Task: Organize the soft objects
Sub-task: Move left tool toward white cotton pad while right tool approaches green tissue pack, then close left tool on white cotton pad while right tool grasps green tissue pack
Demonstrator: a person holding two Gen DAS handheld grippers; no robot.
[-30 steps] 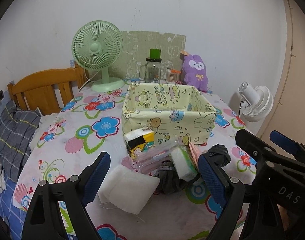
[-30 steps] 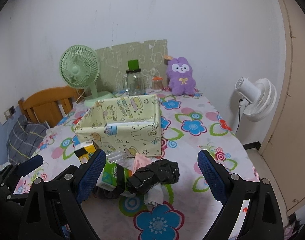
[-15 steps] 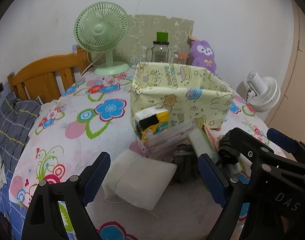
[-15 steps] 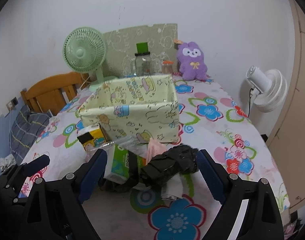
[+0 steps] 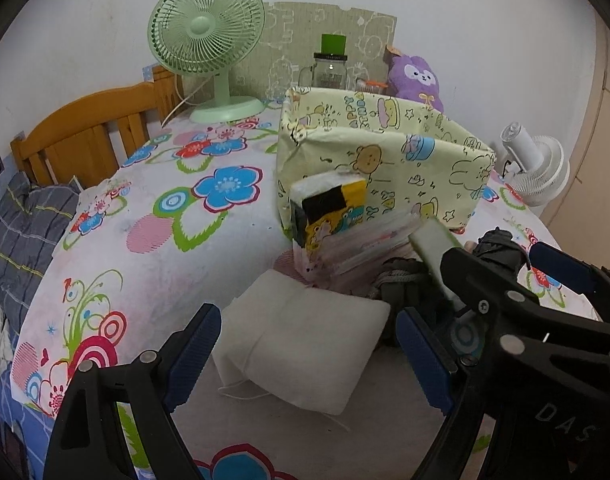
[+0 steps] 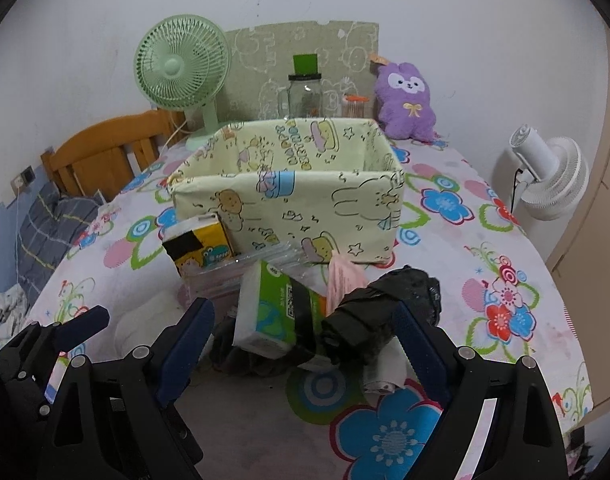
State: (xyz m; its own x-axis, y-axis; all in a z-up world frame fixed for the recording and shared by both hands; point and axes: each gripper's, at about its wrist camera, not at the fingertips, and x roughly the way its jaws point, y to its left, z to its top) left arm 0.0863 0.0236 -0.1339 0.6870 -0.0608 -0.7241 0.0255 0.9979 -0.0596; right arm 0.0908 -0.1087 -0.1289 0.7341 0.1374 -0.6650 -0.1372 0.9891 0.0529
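A yellow cartoon-print fabric box [image 5: 381, 160] [image 6: 293, 196] stands open on the flowered table. In front of it lies a pile: a yellow and black tissue pack [image 5: 329, 208] [image 6: 197, 248], a clear plastic pack [image 5: 369, 244], a green tissue pack [image 6: 277, 312], a pink cloth [image 6: 343, 284], a black bundle [image 6: 381, 312] and a white pad [image 5: 301, 336]. My left gripper [image 5: 309, 360] is open, its fingers on either side of the white pad. My right gripper [image 6: 305, 344] is open, just before the green pack and the black bundle.
A green fan [image 5: 209, 44], a glass jar [image 6: 305, 92] and a purple plush [image 6: 407, 100] stand at the back by the wall. A white fan [image 6: 553, 176] stands off the table's right edge. A wooden headboard [image 5: 89, 136] and a grey checked cloth [image 5: 21, 232] lie left.
Both grippers have moved forward and down toward the pile. The left one now straddles the white pad. Both stay open.
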